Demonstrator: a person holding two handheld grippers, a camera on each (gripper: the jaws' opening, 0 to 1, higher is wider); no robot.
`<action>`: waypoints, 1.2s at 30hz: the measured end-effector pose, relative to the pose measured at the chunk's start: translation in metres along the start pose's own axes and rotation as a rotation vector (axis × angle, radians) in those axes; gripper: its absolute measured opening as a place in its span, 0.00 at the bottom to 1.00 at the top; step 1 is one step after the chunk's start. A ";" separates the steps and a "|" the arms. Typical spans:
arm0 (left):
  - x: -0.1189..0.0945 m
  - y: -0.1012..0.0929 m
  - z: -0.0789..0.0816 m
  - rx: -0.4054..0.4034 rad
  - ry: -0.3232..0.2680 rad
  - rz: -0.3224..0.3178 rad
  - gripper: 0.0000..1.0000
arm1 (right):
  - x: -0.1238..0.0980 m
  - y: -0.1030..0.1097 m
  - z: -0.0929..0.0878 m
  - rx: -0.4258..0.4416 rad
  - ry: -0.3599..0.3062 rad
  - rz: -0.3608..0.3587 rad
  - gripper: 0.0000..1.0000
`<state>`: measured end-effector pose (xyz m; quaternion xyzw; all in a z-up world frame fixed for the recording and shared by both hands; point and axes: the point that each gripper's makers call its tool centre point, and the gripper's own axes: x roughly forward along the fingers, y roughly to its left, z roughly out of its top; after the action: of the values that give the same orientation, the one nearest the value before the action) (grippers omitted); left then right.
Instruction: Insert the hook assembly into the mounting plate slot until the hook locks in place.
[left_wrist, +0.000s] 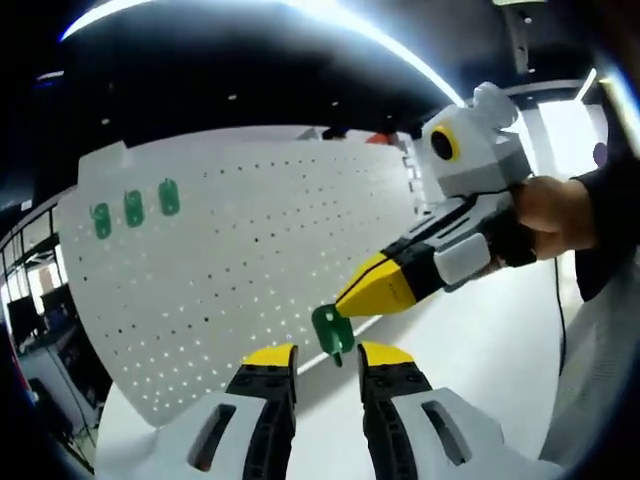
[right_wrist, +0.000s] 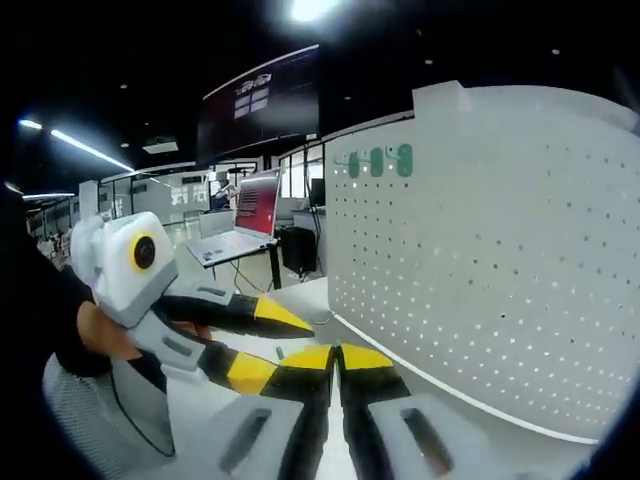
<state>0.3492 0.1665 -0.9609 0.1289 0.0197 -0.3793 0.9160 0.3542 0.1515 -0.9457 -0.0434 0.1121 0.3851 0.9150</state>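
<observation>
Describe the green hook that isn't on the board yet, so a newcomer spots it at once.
Start at the big white pegboard, where three green hooks sit in a row near its upper left. The loose green hook is off the board, below its lower edge, pinched at the yellow tips of the right hand-held gripper, just above the left hand-held gripper.

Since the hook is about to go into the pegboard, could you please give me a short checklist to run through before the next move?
1. Green hook held: ok, pinched at the tip of the right hand-held gripper, whose jaws meet in the right gripper view.
2. Left hand-held gripper free: ok, jaws apart, just below the hook.
3. Hook clear of the white pegboard: ok, not yet inserted.
4. Three green hooks already mounted at the board's upper corner: ok.
5. Hook prongs facing the holes: cannot tell.
</observation>
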 end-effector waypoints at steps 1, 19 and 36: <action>0.000 0.000 0.001 0.003 -0.003 -0.001 0.21 | 0.000 0.001 0.001 -0.001 -0.001 0.001 0.00; 0.000 -0.006 0.010 0.014 -0.045 -0.025 0.05 | -0.003 0.011 0.006 0.000 -0.008 0.000 0.00; 0.000 -0.003 0.009 -0.039 -0.042 -0.024 0.03 | -0.004 0.010 0.004 0.035 -0.008 0.000 0.00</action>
<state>0.3466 0.1621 -0.9534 0.1025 0.0094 -0.3924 0.9140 0.3451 0.1570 -0.9406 -0.0258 0.1151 0.3833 0.9161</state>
